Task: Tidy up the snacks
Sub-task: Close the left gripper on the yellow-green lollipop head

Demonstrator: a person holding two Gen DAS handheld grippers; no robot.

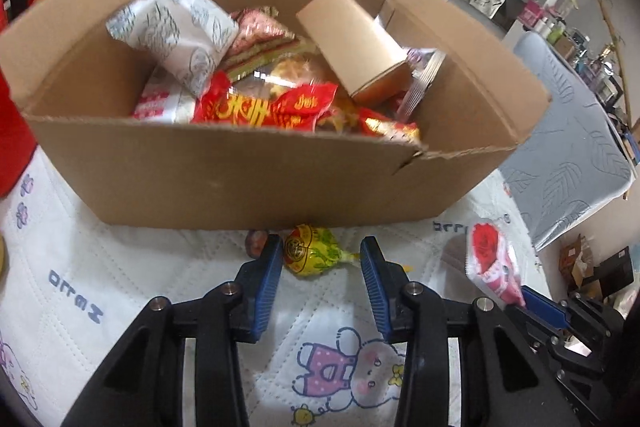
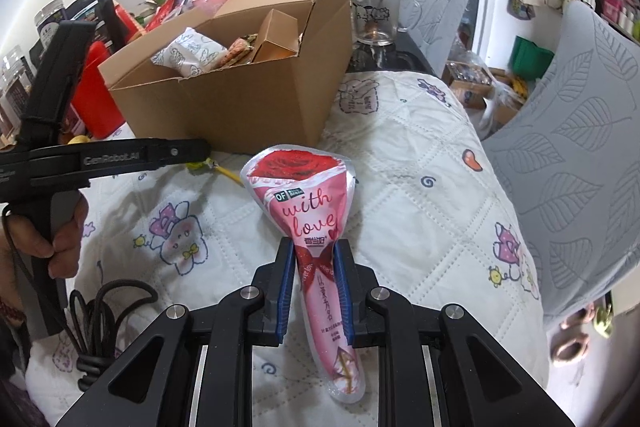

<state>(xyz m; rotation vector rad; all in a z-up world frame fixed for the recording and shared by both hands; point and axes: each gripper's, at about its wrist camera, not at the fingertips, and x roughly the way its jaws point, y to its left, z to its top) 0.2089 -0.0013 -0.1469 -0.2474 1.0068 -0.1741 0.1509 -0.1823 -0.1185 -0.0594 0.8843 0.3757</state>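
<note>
2 grippers work beside a cardboard box (image 1: 240, 179) of snacks on a quilted cloth (image 2: 400, 187).

The right gripper (image 2: 314, 247) pinches a pink rose-print packet (image 2: 308, 203) at its narrow waist, the packet resting on the cloth in front of the box. The left gripper (image 1: 322, 255) hangs with its jaws partly spread around a yellow wrapped candy (image 1: 310, 251) lying against the box's base; the left pad (image 1: 268, 267) appears to touch it, the right pad stands clear of its body.
</note>
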